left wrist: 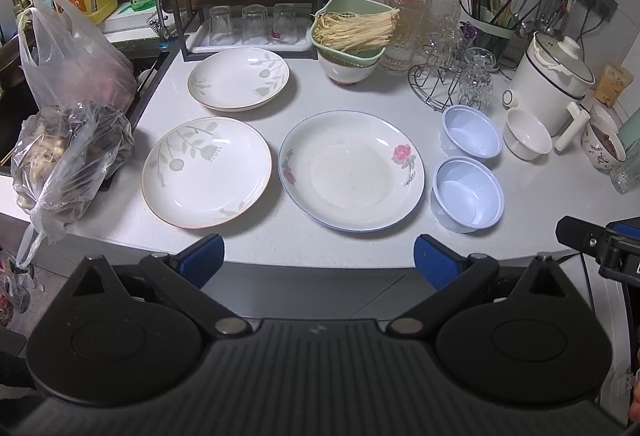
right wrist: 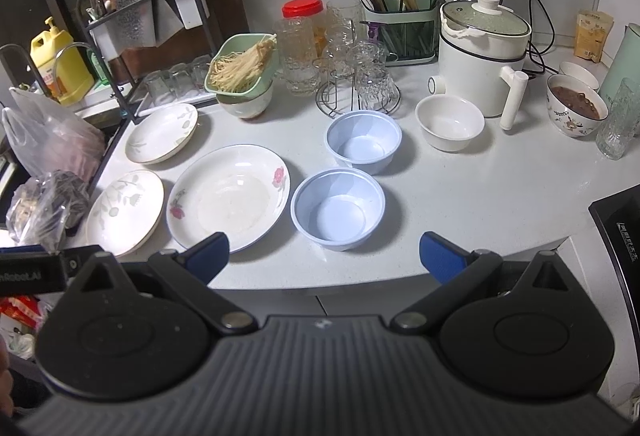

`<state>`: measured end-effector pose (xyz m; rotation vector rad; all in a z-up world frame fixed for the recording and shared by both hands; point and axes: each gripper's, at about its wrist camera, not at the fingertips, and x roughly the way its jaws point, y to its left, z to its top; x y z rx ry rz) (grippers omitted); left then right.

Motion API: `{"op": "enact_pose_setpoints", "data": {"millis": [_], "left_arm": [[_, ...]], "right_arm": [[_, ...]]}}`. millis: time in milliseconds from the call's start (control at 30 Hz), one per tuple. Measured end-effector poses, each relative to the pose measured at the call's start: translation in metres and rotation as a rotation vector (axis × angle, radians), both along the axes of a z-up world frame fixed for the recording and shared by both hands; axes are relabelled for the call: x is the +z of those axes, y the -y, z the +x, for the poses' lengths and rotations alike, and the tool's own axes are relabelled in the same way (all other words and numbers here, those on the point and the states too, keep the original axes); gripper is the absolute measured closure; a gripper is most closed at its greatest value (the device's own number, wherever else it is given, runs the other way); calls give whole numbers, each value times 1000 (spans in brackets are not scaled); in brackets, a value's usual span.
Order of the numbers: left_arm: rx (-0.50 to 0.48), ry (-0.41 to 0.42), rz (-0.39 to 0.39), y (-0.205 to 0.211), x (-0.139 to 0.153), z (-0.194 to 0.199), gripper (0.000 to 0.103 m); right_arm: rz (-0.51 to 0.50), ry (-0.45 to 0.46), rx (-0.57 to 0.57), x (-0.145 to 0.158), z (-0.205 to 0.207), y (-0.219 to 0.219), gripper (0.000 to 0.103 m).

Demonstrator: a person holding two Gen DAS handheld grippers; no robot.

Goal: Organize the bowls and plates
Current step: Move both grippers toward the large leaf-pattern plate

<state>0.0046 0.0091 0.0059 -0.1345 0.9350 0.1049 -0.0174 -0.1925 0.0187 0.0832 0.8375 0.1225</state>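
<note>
Three plates lie on the white counter: a large rose-patterned plate, a leaf-patterned plate to its left, and another leaf-patterned plate behind. Two pale blue bowls stand right of the rose plate, and a white bowl farther right. My left gripper is open and empty, at the counter's front edge before the plates. My right gripper is open and empty, just in front of the near blue bowl.
Plastic bags sit at the left by the sink. A green basket of noodles rests on a bowl at the back. A glass rack, white pot, chopstick holder and a filled patterned bowl crowd the back right.
</note>
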Motion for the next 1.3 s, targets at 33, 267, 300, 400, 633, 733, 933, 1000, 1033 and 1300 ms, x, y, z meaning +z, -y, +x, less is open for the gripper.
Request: {"op": "enact_pose_setpoints", "data": {"millis": [33,267,300,400,633,733,933,1000,1033,1300], "left_arm": [[0,0,0,0,0,0,1],[9,9,6,-1,2,1,1],[11,10,6,-2,2,2,1],[13,14,9,-2,3,3,1],[18,18,13,-2,4,2,1],[20,17,14,-2,4,1,1],[20,16,16,0,2,-1,1],[21,18,15,0,2,-1,1],[23,16,11,0,2,-1,1],[37,13,-12,4,0,3,1]], "right_arm": [[0,0,2,0,0,0,0],[4,10,10,0,0,0,0],[4,10,11,0,1,0,0],[7,8,17,0,2,-1,0],[17,-3,22,-1,3,-2,0],[28,-4,19,-2,2,0,0],[38,-16,17,-4,3,2,0],[35,-15,15,-3,3,3,0],[34,-15,14,-3,3,3,0],[16,-3,22,-1,3,6,0]]}}
